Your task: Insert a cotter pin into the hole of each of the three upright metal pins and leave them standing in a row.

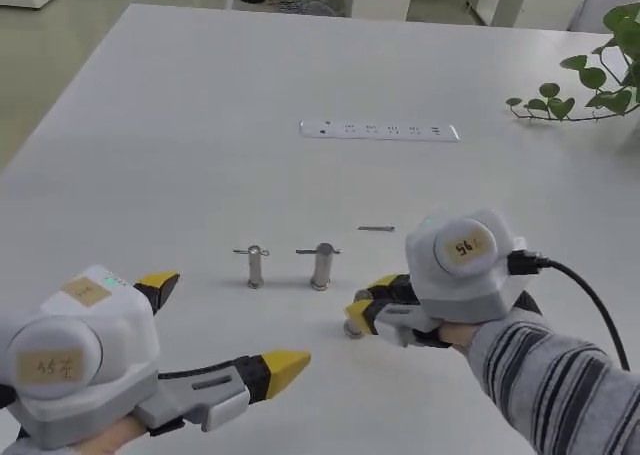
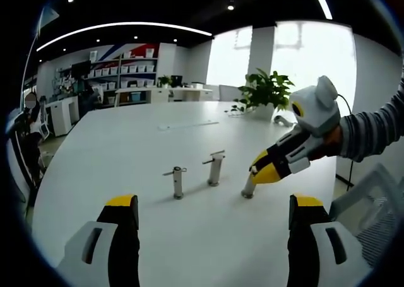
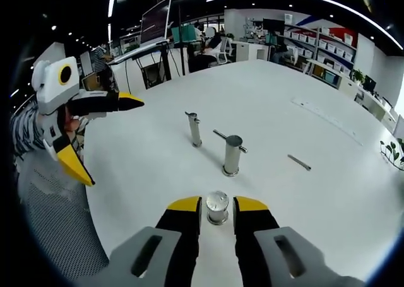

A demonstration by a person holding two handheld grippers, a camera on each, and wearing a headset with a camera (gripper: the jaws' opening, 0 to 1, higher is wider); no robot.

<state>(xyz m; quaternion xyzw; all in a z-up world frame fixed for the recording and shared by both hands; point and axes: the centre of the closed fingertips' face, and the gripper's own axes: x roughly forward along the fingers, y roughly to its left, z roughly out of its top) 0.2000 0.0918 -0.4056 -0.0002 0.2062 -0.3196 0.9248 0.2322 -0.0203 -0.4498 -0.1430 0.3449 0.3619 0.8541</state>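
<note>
Nearest, the left gripper (image 1: pixel 228 320) waits with jaws spread and empty, while the right gripper (image 3: pixel 217 205) pinches the bare third metal pin (image 2: pixel 248 188) (upright, beside the two fitted pins (image 1: pixel 321 265)), so hold it steady and fetch the loose cotter pin (image 1: pixel 376 229) lying beyond.

White surface (image 1: pixel 200 125): bare pin (image 3: pixel 217 206) stands between the right fingers (image 3: pixel 184 216), nearer cottered pin (image 3: pixel 231 154) just beyond their tips, farther cottered pin (image 3: pixel 194 129) past it, loose cotter pin (image 3: pixel 298 162) lying farther out.
</note>
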